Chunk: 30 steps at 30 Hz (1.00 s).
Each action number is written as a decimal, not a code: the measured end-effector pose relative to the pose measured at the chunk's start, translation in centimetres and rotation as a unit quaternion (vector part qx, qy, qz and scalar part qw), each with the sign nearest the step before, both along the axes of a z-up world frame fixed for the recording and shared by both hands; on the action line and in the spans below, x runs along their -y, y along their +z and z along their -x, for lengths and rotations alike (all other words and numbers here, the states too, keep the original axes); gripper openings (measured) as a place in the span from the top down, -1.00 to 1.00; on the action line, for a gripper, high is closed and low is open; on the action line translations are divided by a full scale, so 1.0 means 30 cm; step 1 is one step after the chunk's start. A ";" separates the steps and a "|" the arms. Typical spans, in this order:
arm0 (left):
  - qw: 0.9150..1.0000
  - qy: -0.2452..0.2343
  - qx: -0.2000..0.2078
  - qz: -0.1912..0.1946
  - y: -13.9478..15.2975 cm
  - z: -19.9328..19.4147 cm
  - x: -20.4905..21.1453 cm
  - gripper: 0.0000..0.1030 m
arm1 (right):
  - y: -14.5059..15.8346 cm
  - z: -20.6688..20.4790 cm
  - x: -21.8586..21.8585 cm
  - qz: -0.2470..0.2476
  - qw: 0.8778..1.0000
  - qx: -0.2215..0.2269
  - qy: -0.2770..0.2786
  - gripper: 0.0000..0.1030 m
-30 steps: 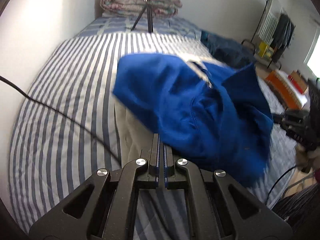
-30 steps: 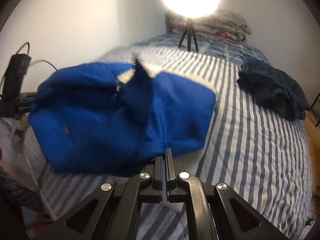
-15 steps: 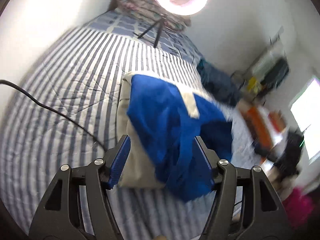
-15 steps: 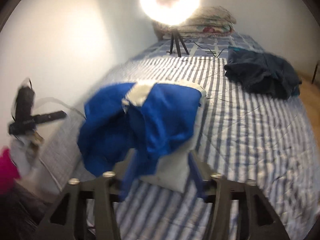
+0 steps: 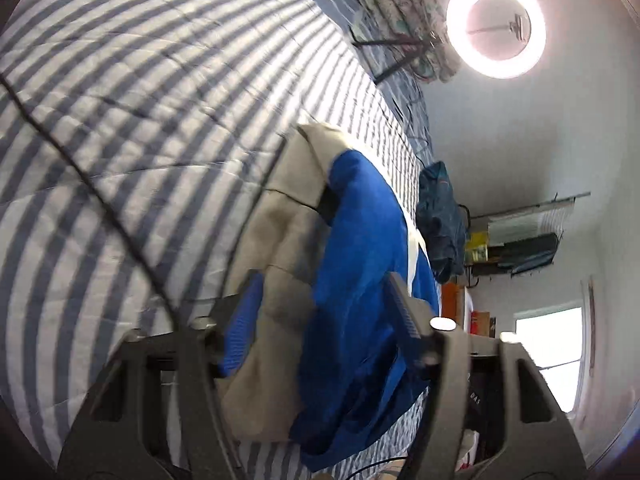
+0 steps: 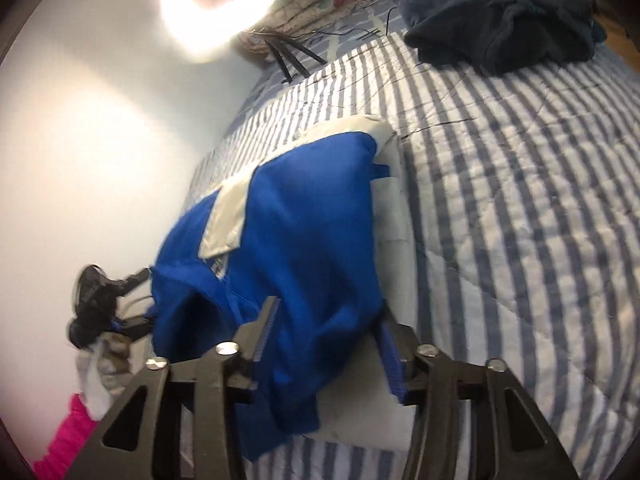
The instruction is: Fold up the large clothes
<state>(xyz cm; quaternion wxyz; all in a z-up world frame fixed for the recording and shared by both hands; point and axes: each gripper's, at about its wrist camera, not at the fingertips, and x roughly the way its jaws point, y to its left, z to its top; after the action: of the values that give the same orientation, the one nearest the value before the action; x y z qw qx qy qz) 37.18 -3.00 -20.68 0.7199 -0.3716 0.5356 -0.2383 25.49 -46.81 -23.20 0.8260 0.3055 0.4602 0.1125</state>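
A blue garment with off-white panels [image 5: 360, 280] lies bunched on the striped bedspread [image 5: 140, 100], its pale side toward the left. My left gripper [image 5: 324, 316] hangs just over its near end. The jaws are closing, cloth shows in the gap, and the blue pads [image 5: 244, 328] do not press on it. In the right wrist view the same garment [image 6: 304, 240] lies ahead with a white patch near its far side. My right gripper [image 6: 328, 340] is low over its near edge. Its jaws are also closing, with blue cloth in the gap and no pinch visible.
A dark navy heap of clothes [image 6: 500, 20] lies at the far side of the bed. A lit ring light on a tripod [image 5: 496, 26] and a folded floral quilt [image 5: 400, 8] stand at the head. A black cable [image 5: 80, 168] crosses the bedspread. A clothes rack [image 5: 520, 240] stands by the wall.
A second ago both grippers were shut, with the blue garment lifted ahead of them. They opened wide, the garment settled on the bed, and both have rolled, come lower and narrowed again.
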 end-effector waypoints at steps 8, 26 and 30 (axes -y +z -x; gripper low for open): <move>0.995 -0.045 0.043 -0.081 0.077 0.061 0.121 1.00 | 0.025 -0.011 -0.017 0.010 1.000 0.000 0.017 1.00; 0.968 -0.058 0.098 -0.223 0.104 0.187 0.086 0.72 | 0.097 0.147 -0.038 0.158 0.986 0.011 0.048 0.48; 0.974 -0.065 0.134 -0.171 0.195 0.221 0.095 0.72 | 0.244 0.226 -0.099 0.134 0.979 0.087 0.126 0.48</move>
<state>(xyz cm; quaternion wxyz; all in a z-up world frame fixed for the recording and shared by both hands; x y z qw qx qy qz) 30.56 -5.86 -14.83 0.8209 -0.1725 0.4900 -0.2371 18.70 -43.86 -15.88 0.8756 0.1204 0.4321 0.1789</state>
